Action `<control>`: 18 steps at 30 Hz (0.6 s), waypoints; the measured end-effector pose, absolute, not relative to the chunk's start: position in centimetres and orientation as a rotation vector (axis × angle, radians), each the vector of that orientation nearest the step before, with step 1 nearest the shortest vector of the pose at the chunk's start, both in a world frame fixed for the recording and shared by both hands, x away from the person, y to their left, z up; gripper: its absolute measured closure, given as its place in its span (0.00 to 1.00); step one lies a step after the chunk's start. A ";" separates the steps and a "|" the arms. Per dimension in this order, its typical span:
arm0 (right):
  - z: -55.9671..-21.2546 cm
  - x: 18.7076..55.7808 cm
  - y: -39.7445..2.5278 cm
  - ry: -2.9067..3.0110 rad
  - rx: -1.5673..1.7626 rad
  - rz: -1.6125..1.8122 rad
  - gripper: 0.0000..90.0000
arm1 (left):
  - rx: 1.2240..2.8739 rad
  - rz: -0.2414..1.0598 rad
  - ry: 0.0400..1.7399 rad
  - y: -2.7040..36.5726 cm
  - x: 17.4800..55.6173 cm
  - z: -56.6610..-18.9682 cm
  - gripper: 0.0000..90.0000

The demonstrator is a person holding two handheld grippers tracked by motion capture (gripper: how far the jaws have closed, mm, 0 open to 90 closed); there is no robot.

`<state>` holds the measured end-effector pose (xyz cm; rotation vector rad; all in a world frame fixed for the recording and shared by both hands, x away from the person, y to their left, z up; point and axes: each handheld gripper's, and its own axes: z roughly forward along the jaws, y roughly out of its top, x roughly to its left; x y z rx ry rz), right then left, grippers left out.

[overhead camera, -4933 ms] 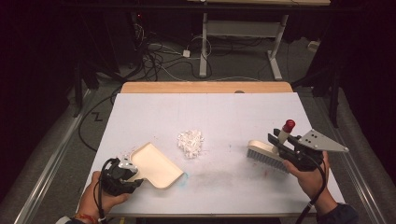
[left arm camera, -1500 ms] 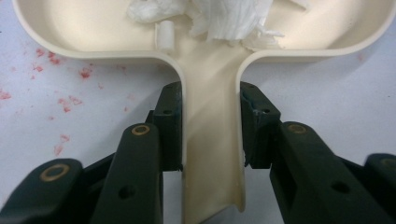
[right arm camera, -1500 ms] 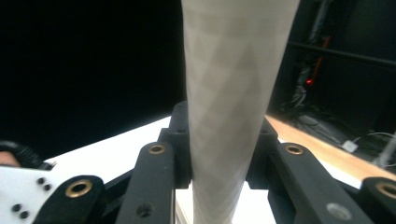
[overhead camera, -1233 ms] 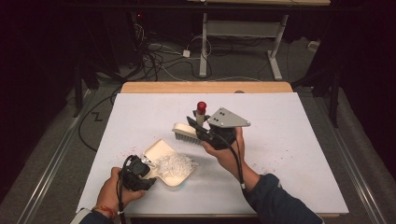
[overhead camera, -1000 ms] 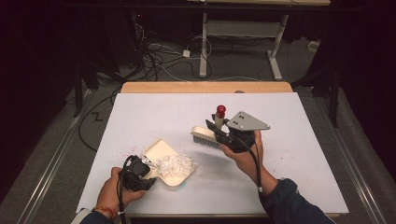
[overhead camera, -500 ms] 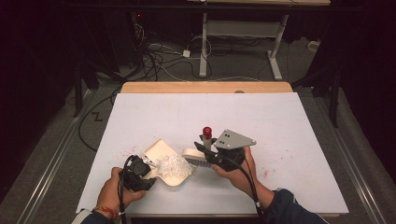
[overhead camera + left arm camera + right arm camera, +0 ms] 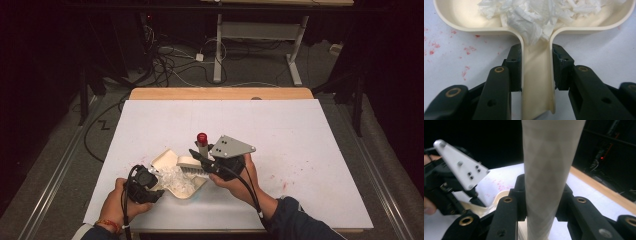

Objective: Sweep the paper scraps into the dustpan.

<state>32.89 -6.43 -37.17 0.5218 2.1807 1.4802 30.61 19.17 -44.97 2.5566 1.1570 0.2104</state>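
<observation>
Dustpan (image 7: 172, 165) handle clamped between left gripper (image 7: 536, 70) jaws, paper shreds (image 7: 539, 12) heaped in pan on table (image 7: 300, 135), brush (image 7: 192, 162) handle gripped by right gripper (image 7: 541, 197), bristles at pan's edge.

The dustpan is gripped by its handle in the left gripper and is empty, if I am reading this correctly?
Not quite: the dustpan is gripped by its handle in the left gripper, but it is not empty. The left gripper view shows shredded white paper piled inside it.

brush (image 7: 192, 161) crowding dustpan (image 7: 167, 159), table's (image 7: 310, 130) right open
</observation>
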 end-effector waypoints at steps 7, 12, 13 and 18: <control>-36.1 33.8 -8.2 2.103 0.577 1.493 0.78 | 2.559 0.206 1.163 19.4 30.6 -45.1 0.71; -37.2 34.8 -8.8 2.073 0.595 1.378 0.78 | 2.563 0.209 1.168 19.3 30.5 -45.0 0.70; -37.6 35.1 -8.8 2.075 0.600 1.353 0.78 | 2.563 0.208 1.168 19.3 30.5 -45.0 0.70; -39.3 35.6 -8.7 2.109 0.625 1.312 0.78 | 2.567 0.215 1.171 19.2 30.6 -45.2 0.70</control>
